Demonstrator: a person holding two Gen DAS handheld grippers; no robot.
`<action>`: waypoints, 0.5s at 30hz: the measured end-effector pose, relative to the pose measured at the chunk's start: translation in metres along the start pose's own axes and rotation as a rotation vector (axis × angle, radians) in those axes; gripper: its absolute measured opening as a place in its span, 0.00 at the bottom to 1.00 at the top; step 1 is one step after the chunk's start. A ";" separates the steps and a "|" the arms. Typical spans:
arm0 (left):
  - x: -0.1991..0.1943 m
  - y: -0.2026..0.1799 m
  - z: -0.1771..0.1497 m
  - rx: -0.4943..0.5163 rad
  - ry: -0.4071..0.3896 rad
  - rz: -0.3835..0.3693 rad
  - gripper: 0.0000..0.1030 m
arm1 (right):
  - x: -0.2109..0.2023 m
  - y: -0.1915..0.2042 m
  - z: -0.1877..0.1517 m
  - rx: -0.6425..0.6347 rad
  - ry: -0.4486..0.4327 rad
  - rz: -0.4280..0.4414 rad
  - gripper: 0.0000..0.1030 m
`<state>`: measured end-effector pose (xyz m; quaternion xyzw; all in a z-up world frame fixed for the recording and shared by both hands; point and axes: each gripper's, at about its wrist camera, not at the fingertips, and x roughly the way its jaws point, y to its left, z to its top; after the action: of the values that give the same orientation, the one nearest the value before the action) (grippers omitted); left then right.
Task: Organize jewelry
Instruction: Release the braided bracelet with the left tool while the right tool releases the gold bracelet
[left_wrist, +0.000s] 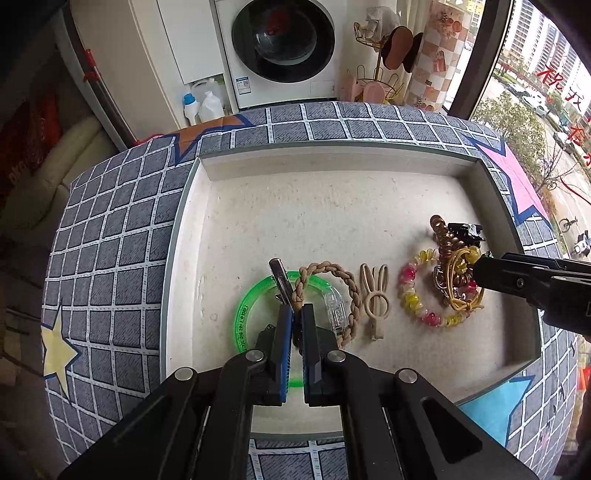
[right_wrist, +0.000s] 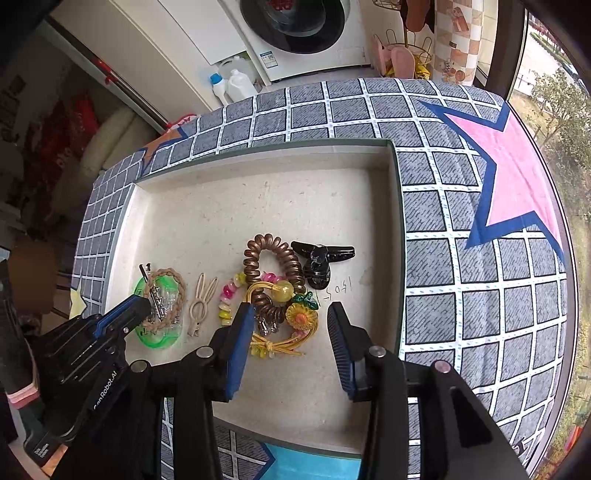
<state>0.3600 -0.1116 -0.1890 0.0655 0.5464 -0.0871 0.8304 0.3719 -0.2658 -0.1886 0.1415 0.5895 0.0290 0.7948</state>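
Note:
A shallow white tray (left_wrist: 295, 206) holds the jewelry in a row. My left gripper (left_wrist: 297, 314) is shut on the near-left part of a beige braided hair tie (left_wrist: 343, 284), which lies over a green ring (left_wrist: 245, 306), a metal clip (left_wrist: 279, 275) and a clear clip (left_wrist: 334, 308). To the right lie a beige bunny clip (left_wrist: 375, 299), a pink and yellow bead bracelet (left_wrist: 408, 291), a brown spiral tie (right_wrist: 258, 254) and a black claw clip (right_wrist: 321, 262). My right gripper (right_wrist: 291, 321) is open, its fingers on either side of a yellow elastic with a sunflower (right_wrist: 300, 315) without touching it.
The tray sits on a grey checked cloth (right_wrist: 443, 206) with coloured stars. Behind the table stand a washing machine (left_wrist: 280, 44), detergent bottles (left_wrist: 207, 103) and a gold wire rack (left_wrist: 376, 74). A window (left_wrist: 535, 92) is on the right. A person's sleeve (right_wrist: 22, 391) shows at the left.

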 end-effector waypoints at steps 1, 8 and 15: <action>0.000 0.000 0.000 -0.001 0.000 -0.001 0.16 | -0.001 0.001 0.000 -0.002 -0.002 0.001 0.54; -0.004 0.003 -0.002 -0.010 -0.003 -0.018 0.16 | -0.008 0.004 -0.001 0.003 -0.015 0.000 0.55; -0.009 0.004 0.000 -0.021 -0.016 -0.050 0.16 | -0.018 0.003 -0.002 0.015 -0.032 -0.003 0.56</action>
<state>0.3573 -0.1068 -0.1803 0.0424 0.5419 -0.1027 0.8331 0.3645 -0.2667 -0.1717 0.1471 0.5770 0.0208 0.8031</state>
